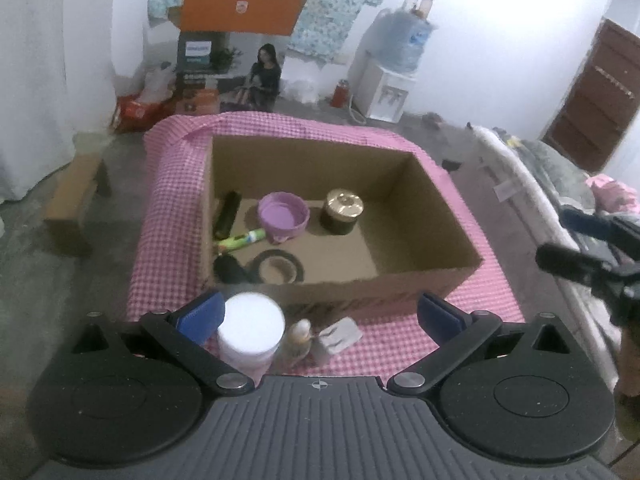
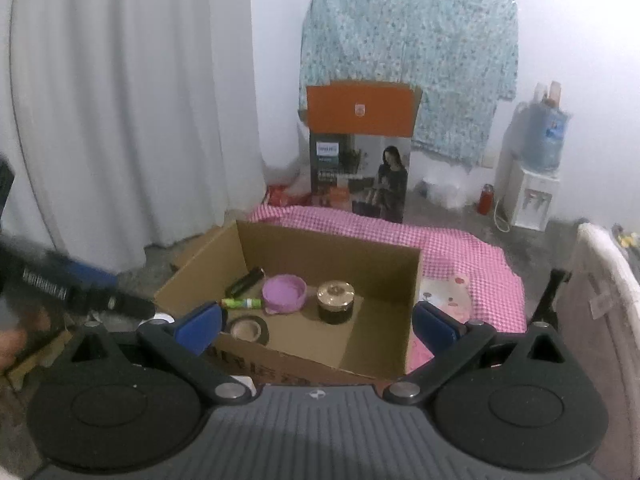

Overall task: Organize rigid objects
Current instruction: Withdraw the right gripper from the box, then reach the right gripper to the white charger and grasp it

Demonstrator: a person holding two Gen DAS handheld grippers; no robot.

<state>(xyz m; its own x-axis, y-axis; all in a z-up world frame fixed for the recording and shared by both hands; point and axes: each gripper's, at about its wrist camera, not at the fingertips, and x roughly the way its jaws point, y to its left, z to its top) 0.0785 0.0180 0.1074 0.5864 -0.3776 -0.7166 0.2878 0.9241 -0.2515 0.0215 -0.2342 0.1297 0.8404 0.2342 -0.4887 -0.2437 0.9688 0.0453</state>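
Observation:
An open cardboard box (image 1: 448,220) stands on a pink checked cloth (image 1: 168,216). Inside lie a purple bowl (image 1: 283,216), a gold-lidded dark jar (image 1: 342,211), a tape roll (image 1: 277,267), a green tube (image 1: 240,240) and two black items. My left gripper (image 1: 320,314) is open above the near cloth, where a white-lidded jar (image 1: 251,330), a small bottle (image 1: 300,338) and a small white piece (image 1: 340,334) stand between its fingers. My right gripper (image 2: 318,326) is open and empty over the box's (image 2: 414,280) near edge.
A mattress with bedding (image 1: 532,184) lies to the right. A small cardboard piece (image 1: 72,200) sits on the floor at left. A printed carton (image 2: 360,168), a water dispenser (image 2: 530,196) and a white curtain (image 2: 120,120) stand by the far wall.

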